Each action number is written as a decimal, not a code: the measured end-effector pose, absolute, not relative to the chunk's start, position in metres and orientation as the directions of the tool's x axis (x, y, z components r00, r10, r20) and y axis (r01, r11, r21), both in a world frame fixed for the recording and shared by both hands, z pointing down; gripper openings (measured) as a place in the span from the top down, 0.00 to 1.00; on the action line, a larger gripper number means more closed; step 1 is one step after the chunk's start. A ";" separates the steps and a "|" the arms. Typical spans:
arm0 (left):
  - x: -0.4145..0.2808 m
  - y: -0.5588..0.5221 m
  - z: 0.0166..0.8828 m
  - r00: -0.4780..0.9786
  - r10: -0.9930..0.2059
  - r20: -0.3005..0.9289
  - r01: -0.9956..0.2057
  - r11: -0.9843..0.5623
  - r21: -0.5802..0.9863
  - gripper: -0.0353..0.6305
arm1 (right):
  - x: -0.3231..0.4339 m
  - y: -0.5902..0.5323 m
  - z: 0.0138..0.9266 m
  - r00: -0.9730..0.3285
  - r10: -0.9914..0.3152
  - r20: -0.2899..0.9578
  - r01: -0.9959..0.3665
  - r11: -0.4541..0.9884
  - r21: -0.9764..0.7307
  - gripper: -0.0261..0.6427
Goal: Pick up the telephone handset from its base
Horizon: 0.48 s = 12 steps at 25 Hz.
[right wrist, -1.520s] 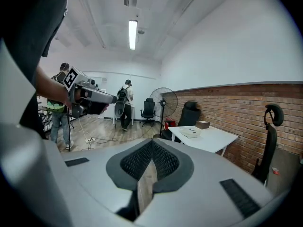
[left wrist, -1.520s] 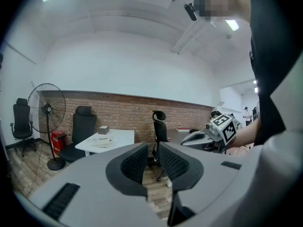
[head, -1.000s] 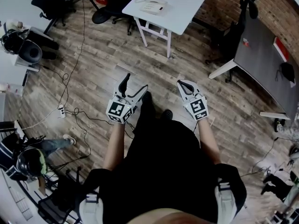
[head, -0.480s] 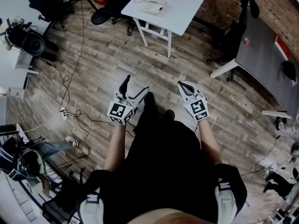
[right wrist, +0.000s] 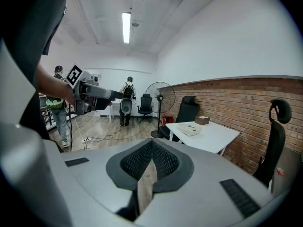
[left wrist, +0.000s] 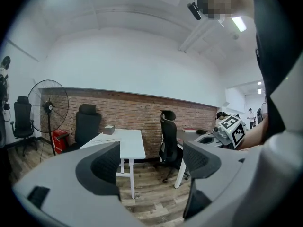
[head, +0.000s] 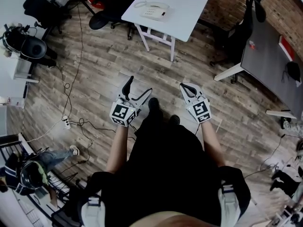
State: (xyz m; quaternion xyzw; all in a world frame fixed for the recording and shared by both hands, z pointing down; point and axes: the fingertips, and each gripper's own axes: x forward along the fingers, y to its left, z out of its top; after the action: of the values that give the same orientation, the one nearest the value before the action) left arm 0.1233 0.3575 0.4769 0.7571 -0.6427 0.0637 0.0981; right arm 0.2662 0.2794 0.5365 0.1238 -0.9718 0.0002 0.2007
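The cream telephone (head: 152, 9), handset on its base, lies on a white table (head: 184, 4) far ahead of me. Both grippers hang in the air over the wooden floor, well short of it. My left gripper (head: 140, 85) is open, its jaws wide apart with nothing between them (left wrist: 151, 162). My right gripper (head: 183, 86) is shut and holds nothing (right wrist: 151, 148). The right gripper view shows the telephone (right wrist: 191, 129) on the table (right wrist: 213, 137), with the left gripper (right wrist: 90, 93) off to the left. A small box (left wrist: 110, 129) stands at the table's back.
Black office chairs (head: 236, 27) stand round the table, and a grey desk (head: 272, 60) is at the right. Cables and a power strip (head: 67, 122) lie on the floor at the left. A standing fan (right wrist: 158, 98) and people (right wrist: 127, 103) are behind.
The view has crept forward a little, so the table and telephone sit slightly nearer. Both grippers keep the same pose and state.
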 end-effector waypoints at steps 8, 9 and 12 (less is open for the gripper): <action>0.074 0.326 0.485 0.176 -0.958 0.227 -0.984 -0.161 0.081 0.34 | 0.225 0.245 0.541 -0.872 -0.251 0.419 -0.246 0.967 0.069 0.96; 0.069 0.322 0.487 0.179 -0.957 0.228 -0.983 -0.164 0.087 0.34 | 0.219 0.242 0.541 -0.870 -0.254 0.422 -0.246 0.966 0.074 0.96; 0.056 0.311 0.493 0.201 -0.951 0.234 -0.978 -0.181 0.105 0.34 | 0.201 0.231 0.540 -0.865 -0.263 0.428 -0.251 0.964 0.087 0.96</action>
State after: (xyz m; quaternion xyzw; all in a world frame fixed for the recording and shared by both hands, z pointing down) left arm 0.0562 0.3112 0.4932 0.7663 -0.6293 0.0577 0.1156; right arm 0.2012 0.2305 0.5397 0.1331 -0.9655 -0.0141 0.2235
